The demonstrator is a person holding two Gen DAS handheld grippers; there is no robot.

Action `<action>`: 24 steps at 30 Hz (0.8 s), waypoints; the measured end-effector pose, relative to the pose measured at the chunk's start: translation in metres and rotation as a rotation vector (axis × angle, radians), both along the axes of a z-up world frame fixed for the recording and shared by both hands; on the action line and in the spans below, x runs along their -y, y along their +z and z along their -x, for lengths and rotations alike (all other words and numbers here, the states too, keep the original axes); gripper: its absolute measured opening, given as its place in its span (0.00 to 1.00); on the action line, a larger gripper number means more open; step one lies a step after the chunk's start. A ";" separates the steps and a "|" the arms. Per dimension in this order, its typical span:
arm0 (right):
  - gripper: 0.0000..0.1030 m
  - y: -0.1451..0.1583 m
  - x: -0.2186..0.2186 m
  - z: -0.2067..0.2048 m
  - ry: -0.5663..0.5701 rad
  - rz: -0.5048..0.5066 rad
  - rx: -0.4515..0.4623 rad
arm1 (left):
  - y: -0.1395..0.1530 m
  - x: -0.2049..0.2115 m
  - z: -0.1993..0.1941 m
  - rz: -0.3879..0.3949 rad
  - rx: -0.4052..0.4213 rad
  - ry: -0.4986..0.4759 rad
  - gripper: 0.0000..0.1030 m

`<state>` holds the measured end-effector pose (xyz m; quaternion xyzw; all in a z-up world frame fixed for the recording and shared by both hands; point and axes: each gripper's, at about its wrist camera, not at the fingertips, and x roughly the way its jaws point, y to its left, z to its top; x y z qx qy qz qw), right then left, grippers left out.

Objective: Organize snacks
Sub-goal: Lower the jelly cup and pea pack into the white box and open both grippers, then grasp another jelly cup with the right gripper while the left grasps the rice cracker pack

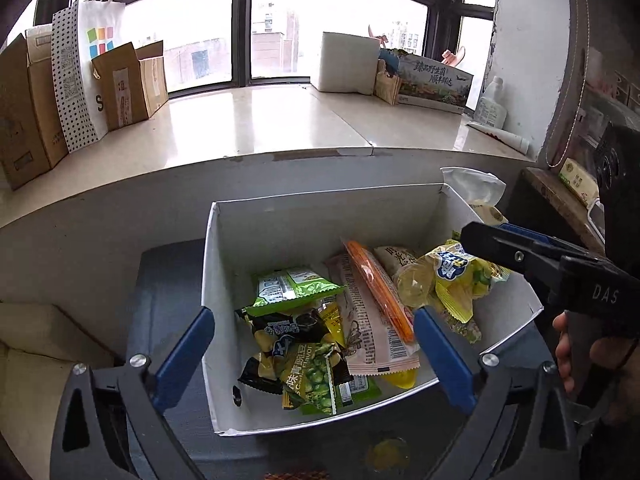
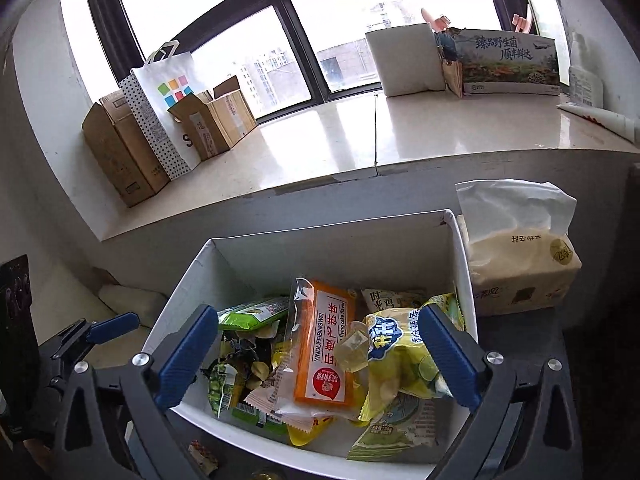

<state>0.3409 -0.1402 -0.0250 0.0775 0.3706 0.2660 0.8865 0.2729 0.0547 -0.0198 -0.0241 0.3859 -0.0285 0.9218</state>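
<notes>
My left gripper [image 1: 312,356] hangs spread and empty over the box [image 1: 224,264]; my right gripper [image 2: 318,360] likewise. Snacks [image 2: 324,344] lie heaped inside; I'd descend slowly on the top packet at twelve o'clock.

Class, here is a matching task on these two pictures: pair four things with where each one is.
1. orange snack pack
2. tissue pack
3. dotted paper bag
4. left tongs

a. on the window ledge
b. inside the white box
c. open above the box
d. beside the box, outside it

Pairs: 1-b, 2-d, 3-a, 4-c
</notes>
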 end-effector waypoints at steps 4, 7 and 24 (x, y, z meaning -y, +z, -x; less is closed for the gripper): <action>1.00 0.009 0.007 0.011 0.033 -0.044 0.006 | 0.007 0.001 0.008 -0.010 0.008 0.000 1.00; 1.00 0.021 0.017 0.032 0.039 -0.080 0.042 | 0.014 0.001 0.023 -0.019 0.027 0.006 1.00; 1.00 -0.019 0.070 0.189 0.162 -0.108 0.052 | -0.008 0.005 0.175 0.027 0.043 0.033 1.00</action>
